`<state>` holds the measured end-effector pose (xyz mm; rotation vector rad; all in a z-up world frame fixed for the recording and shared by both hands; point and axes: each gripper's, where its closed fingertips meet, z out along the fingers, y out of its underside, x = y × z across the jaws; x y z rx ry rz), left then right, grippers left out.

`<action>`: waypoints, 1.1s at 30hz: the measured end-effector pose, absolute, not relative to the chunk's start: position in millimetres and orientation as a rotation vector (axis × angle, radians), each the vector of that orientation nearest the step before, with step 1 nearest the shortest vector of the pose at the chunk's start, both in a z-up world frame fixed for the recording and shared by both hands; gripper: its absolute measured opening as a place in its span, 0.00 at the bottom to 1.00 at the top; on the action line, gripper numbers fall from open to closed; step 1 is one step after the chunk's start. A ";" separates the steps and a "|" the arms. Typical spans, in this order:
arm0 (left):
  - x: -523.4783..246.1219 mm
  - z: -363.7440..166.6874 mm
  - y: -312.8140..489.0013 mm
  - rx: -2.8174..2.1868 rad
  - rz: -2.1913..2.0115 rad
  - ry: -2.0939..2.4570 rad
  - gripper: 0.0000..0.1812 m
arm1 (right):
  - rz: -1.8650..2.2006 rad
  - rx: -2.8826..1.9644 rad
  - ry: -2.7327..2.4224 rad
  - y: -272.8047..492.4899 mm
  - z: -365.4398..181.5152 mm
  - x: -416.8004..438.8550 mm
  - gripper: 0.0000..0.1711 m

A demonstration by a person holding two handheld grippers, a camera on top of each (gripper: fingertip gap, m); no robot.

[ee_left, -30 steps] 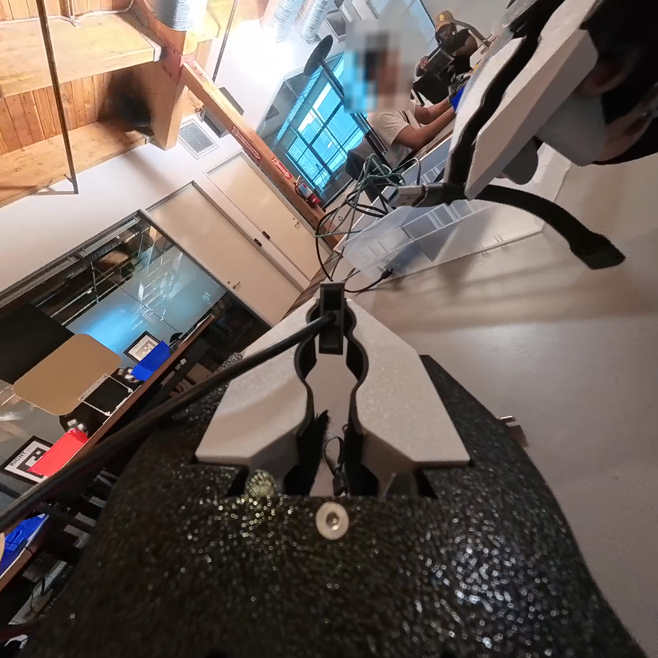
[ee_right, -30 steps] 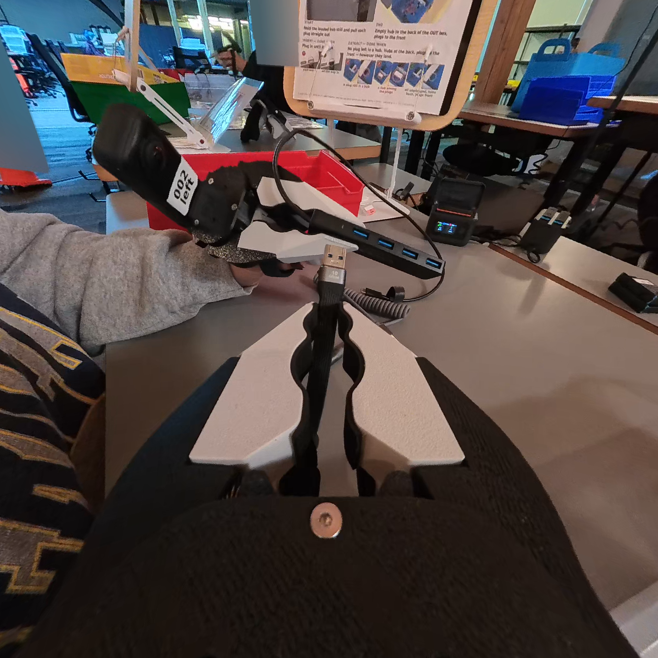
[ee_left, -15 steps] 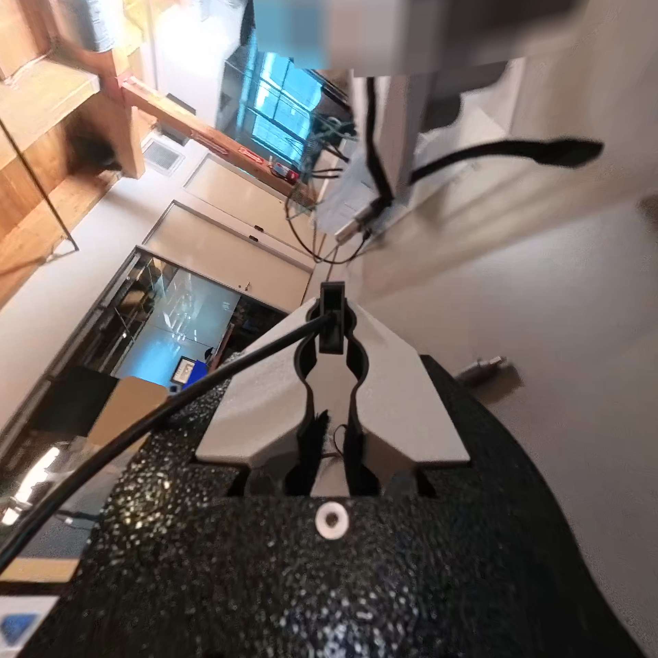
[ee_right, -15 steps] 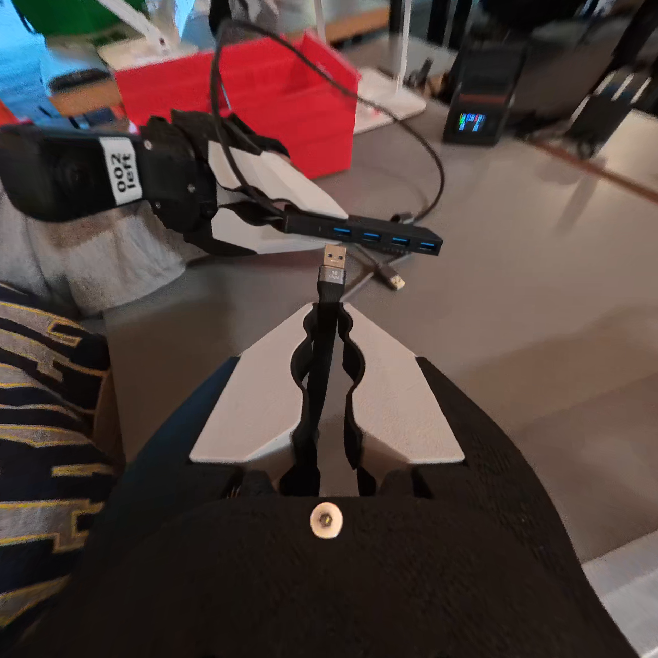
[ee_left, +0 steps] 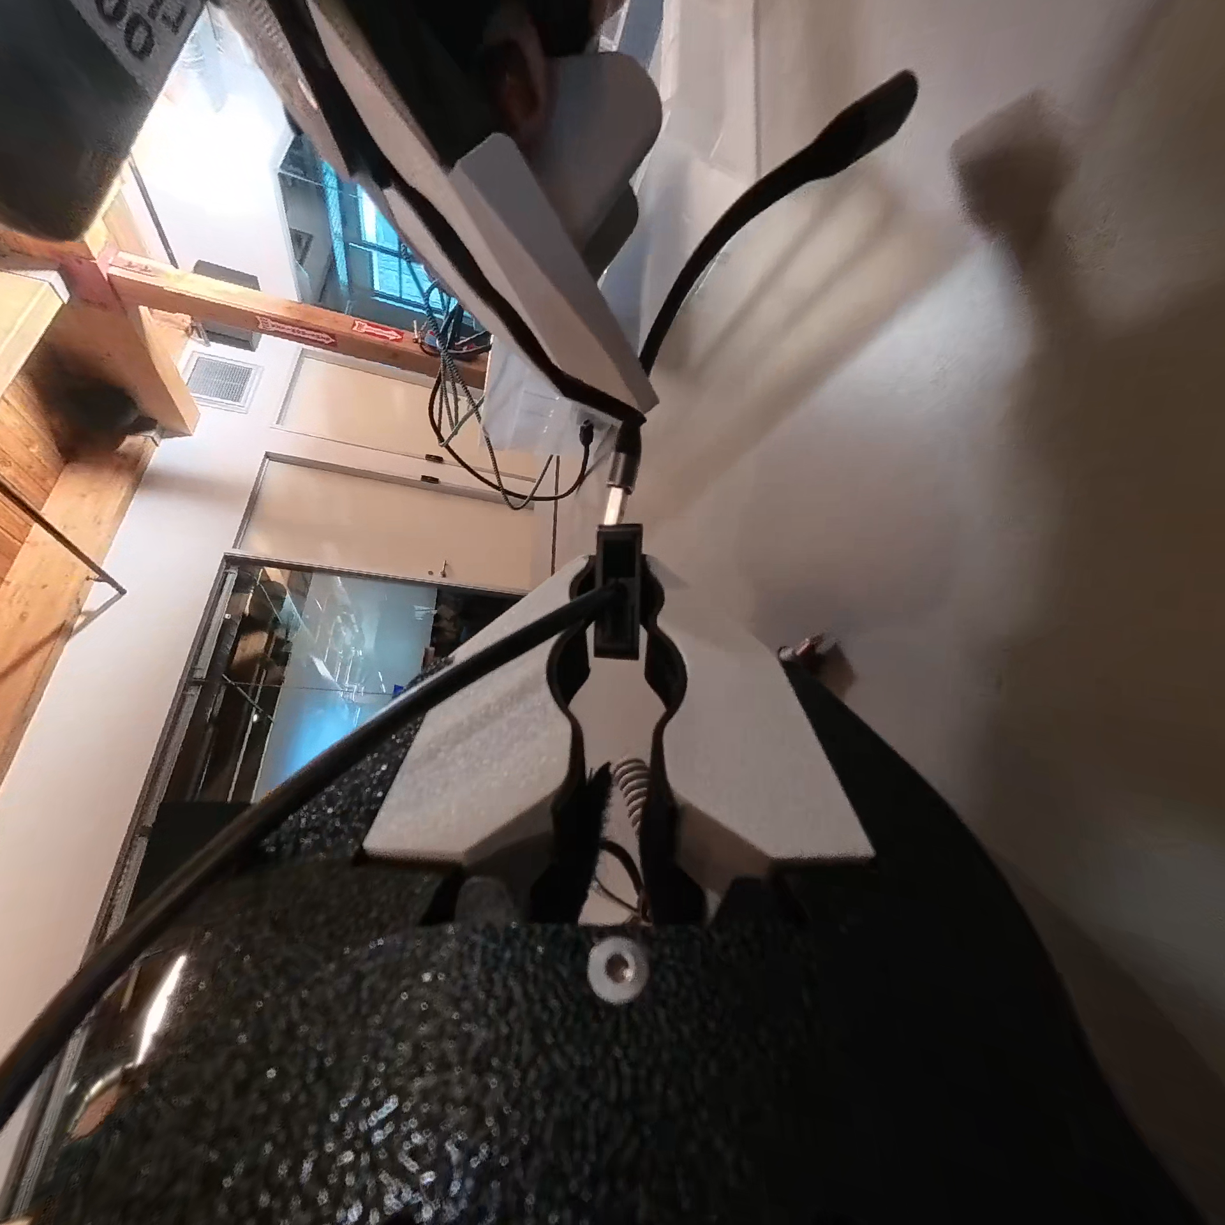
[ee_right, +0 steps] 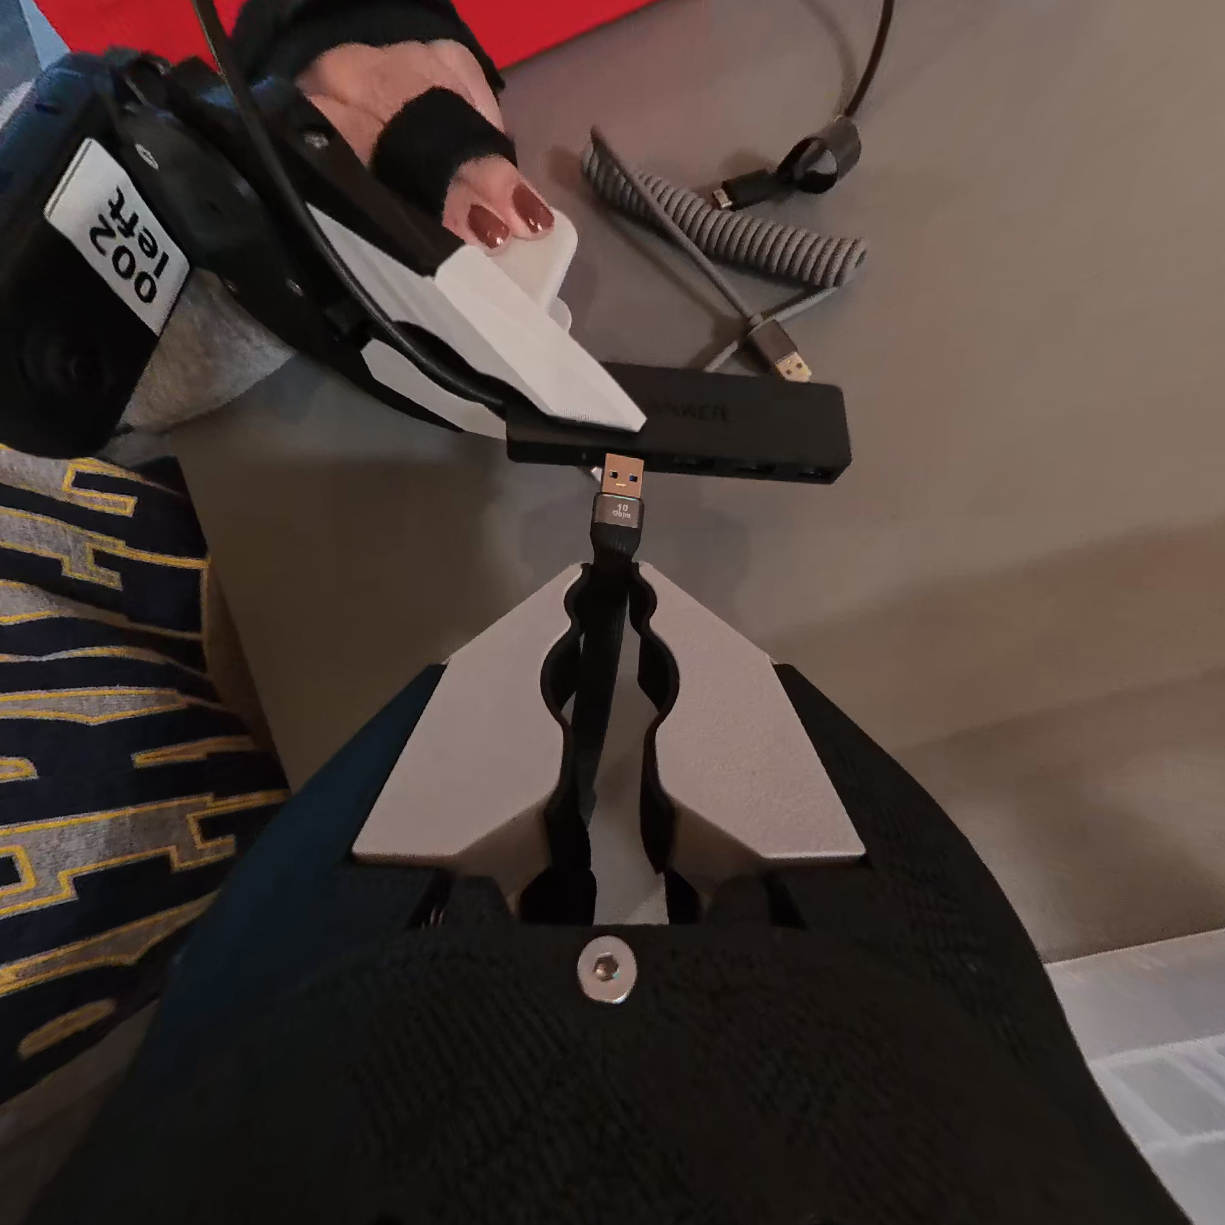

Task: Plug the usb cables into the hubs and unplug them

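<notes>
Right wrist view: grey table (ee_right: 994,596) seen beneath both tools. Left gripper (ee_right: 616,414) is clamped on the black hub (ee_right: 742,424), held level above the table. Right gripper (ee_right: 606,577) is clamped on a flat black cable (ee_right: 600,663), its plug (ee_right: 623,484) just touching the hub's leftmost port. Coiled grey cable (ee_right: 716,225) lies far right.

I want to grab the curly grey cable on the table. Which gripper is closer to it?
Left. The left gripper, clamping the black USB hub, hangs just beside the coiled grey cable. The right gripper, holding the flat black USB cable, sits farther back.
</notes>
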<state>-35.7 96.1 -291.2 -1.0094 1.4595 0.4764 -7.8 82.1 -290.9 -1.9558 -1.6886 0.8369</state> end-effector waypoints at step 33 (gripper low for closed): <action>-19.1 -319.0 86.2 -1.111 0.372 1.519 0.04 | 0.801 -1.953 -1.760 83.2 -313.1 -2.7 0.04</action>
